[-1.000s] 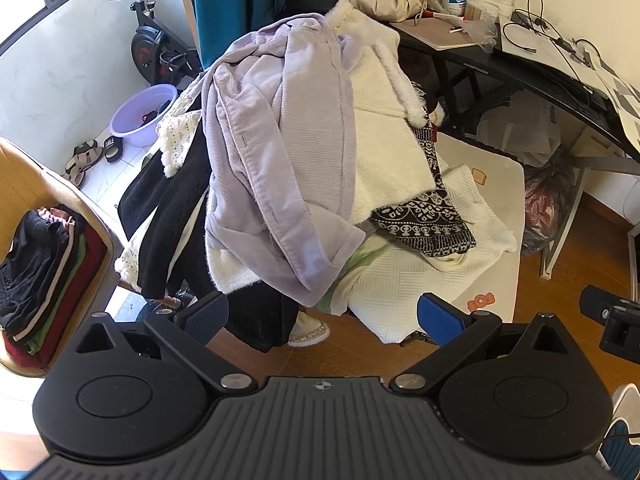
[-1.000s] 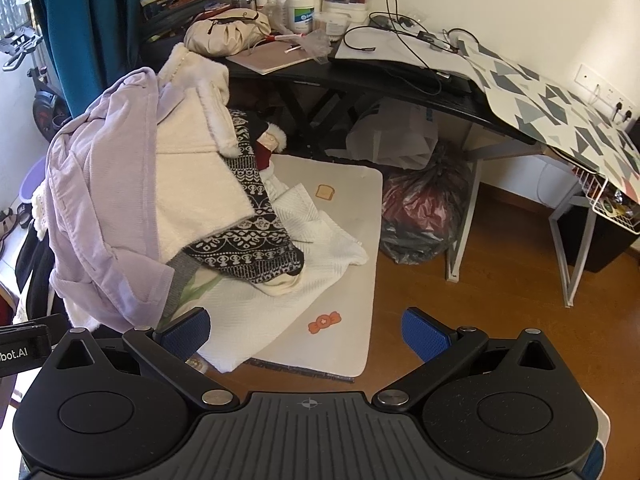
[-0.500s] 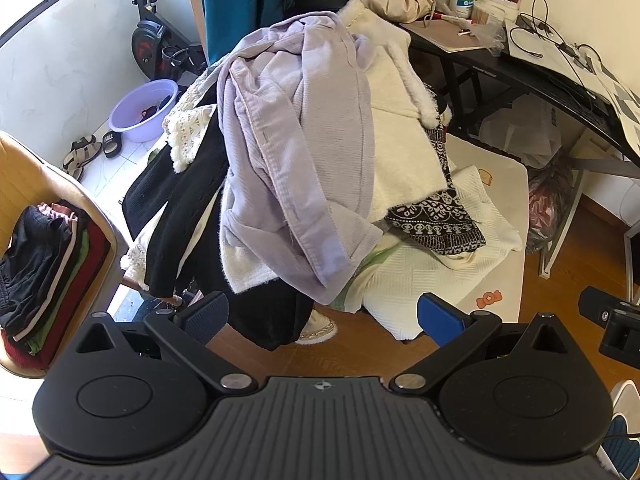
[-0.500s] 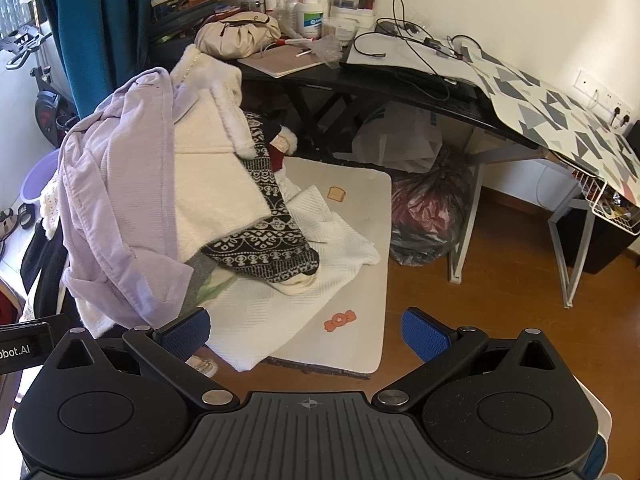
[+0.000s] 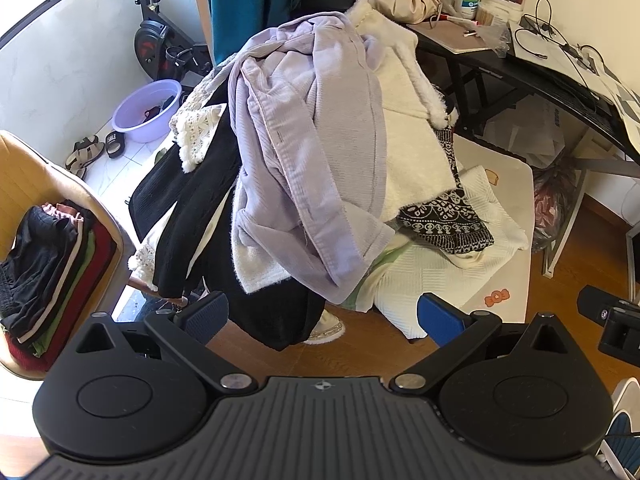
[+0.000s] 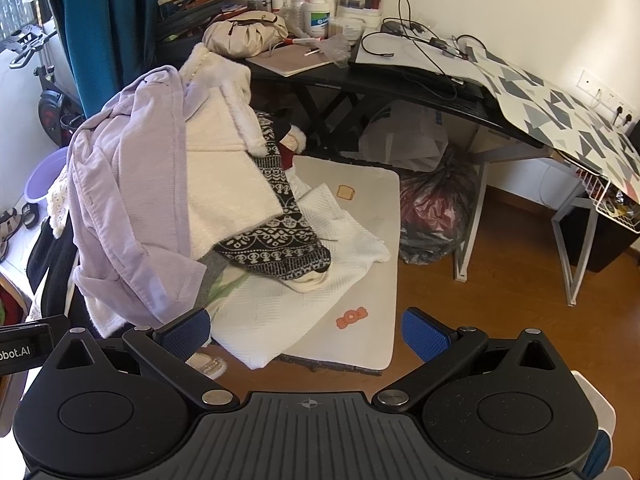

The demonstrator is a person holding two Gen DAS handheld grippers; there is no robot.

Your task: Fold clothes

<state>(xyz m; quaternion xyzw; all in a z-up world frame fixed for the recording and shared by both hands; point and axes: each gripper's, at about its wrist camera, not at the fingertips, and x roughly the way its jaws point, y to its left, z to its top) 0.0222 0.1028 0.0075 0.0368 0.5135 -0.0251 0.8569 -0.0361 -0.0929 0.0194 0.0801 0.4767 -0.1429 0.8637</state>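
Since both grippers, left (image 5: pixel 322 312) & right (image 6: pixel 306 328), gape wide w/ nothing held, the clothes heap (image 5: pixel 320 152) sits loose, lilac top (image 6: pixel 132 208) uppermost; folded stack (image 5: pixel 48 272) left, prob. kept apart.

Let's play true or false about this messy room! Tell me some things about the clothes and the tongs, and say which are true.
1. Both tongs are open and holding nothing. True: the left tongs and right tongs grip no cloth.
2. The lilac jacket lies on top of the pile. True.
3. The basin by the sandals is green. False: it is purple.
4. The folded stack sits on the desk. False: it is on the tan chair.
5. The patterned black-and-white cloth rests on a white blanket. True.
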